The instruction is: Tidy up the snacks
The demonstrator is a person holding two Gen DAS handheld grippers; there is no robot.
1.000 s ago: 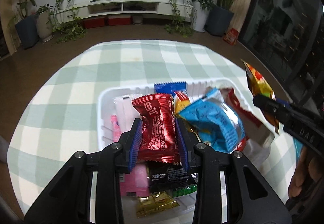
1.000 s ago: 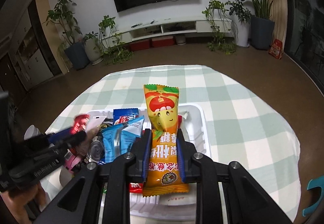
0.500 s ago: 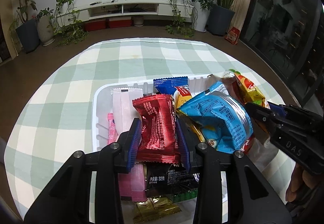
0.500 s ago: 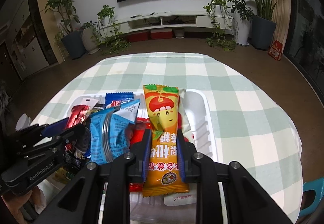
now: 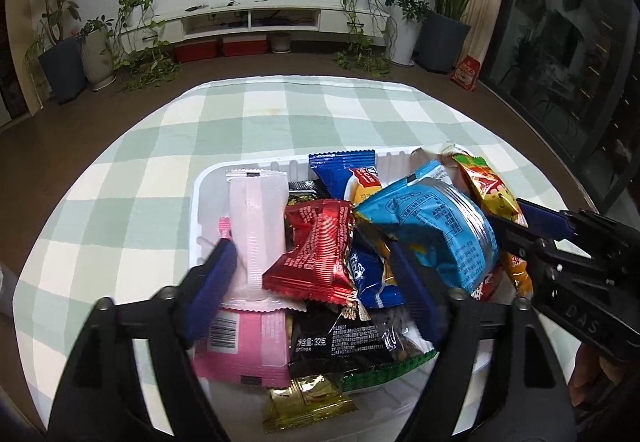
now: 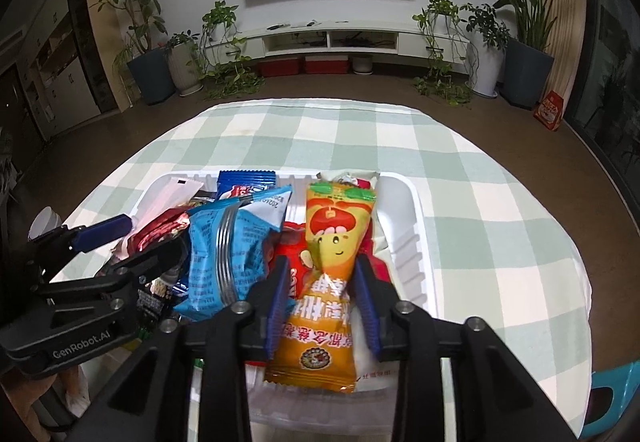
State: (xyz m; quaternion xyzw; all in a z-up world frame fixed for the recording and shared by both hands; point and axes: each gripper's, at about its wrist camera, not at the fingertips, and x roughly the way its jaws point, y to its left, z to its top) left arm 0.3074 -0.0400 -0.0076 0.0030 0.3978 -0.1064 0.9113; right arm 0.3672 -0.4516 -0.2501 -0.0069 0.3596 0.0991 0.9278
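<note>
Release into white plastic tray (image 5: 204, 202) | left gripper (image 5: 316, 274) spread off crinkly red foil packet (image 5: 316, 254), right gripper (image 6: 320, 294) parting off long orange candy pouch (image 6: 328, 282) | lift straight up, no snagging

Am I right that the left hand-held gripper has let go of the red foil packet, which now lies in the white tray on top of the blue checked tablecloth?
Nearly. The left hand-held gripper is open around the red foil packet in the white tray, but the left wrist view shows the tablecloth is green and cream checked, not blue.
</note>
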